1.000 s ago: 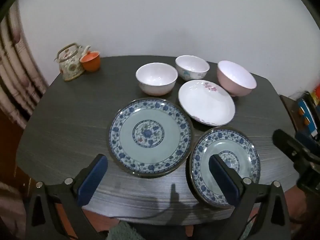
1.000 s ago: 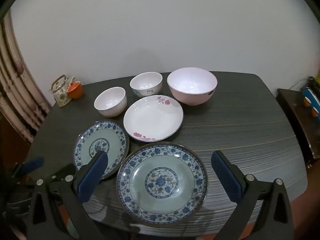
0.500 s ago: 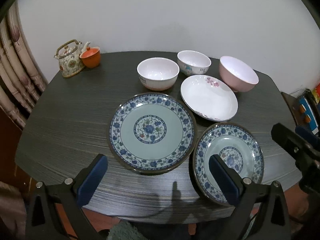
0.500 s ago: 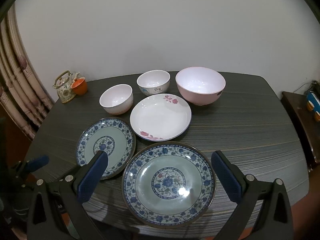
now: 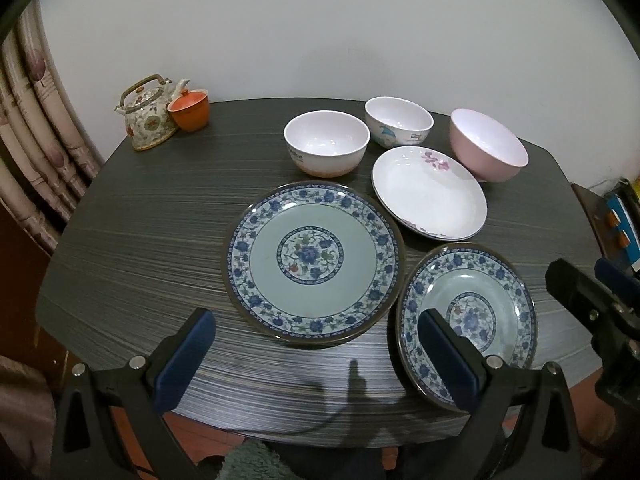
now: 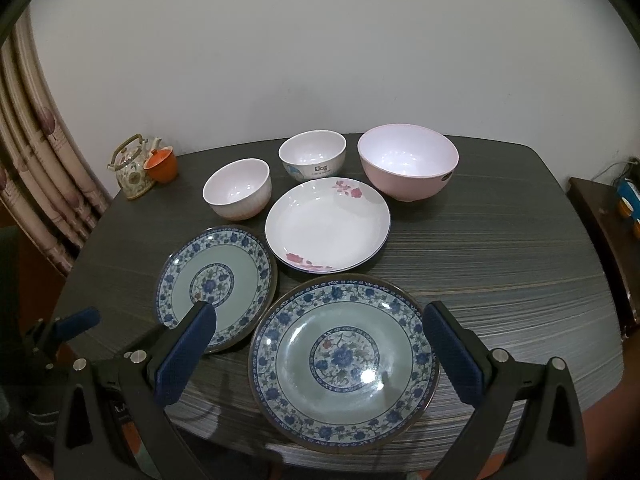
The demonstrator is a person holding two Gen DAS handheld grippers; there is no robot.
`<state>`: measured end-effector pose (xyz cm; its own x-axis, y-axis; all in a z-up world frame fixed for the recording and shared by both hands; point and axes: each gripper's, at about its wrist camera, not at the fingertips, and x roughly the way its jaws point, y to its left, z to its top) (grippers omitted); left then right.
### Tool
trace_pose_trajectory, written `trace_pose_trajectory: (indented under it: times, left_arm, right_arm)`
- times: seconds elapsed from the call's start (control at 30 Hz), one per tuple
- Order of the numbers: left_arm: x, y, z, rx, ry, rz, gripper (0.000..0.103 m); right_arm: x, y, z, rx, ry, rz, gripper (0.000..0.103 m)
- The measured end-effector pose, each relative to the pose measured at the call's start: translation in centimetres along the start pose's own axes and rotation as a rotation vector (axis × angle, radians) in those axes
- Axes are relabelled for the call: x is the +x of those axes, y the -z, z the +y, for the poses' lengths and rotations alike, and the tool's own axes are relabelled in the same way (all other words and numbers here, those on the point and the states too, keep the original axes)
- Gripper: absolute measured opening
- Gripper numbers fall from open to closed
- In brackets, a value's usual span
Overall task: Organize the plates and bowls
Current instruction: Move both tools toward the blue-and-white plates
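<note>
Left hand-held gripper [image 5: 316, 354]: fingers wide apart, empty, held level above the near edge of the surface [image 5: 140, 216].
Right hand-held gripper [image 6: 320, 346]: fingers wide apart, empty, hovering low over the small plate [image 6: 344, 360].
Big plate [image 5: 312, 258]: just ahead of the left hand-held gripper.
White plate [image 6: 328, 224]: beyond the right hand-held gripper.
3 bowls [image 6: 408, 160]: in a row, farthest ahead.

Before me: plain white wall [image 6: 320, 48], patterned curtain [image 6: 36, 184] at left, dark wood-grain table [image 6: 500, 264], low cabinet [image 6: 600, 216] at right.
</note>
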<state>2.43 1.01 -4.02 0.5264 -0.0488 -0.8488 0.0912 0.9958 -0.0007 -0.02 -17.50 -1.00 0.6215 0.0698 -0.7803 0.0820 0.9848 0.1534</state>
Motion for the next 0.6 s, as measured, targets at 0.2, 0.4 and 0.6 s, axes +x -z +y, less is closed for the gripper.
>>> trace_pose_trajectory:
  times: [0.2,0.4,0.6]
  left_arm:
    - [0.03,-0.09,0.25,-0.007,-0.005,0.001,0.103]
    - [0.08,-0.04,0.32,-0.008,-0.004,0.005,0.103]
    - [0.28,0.03,0.32,-0.015,-0.007,0.014,0.103]
  right_arm:
    - [0.05,0.03,0.06,-0.001,0.000,0.000,0.102]
    - [0.23,0.03,0.25,-0.003,-0.003,0.008,0.102]
    - [0.36,0.09,0.27,-0.002,-0.001,0.012,0.102]
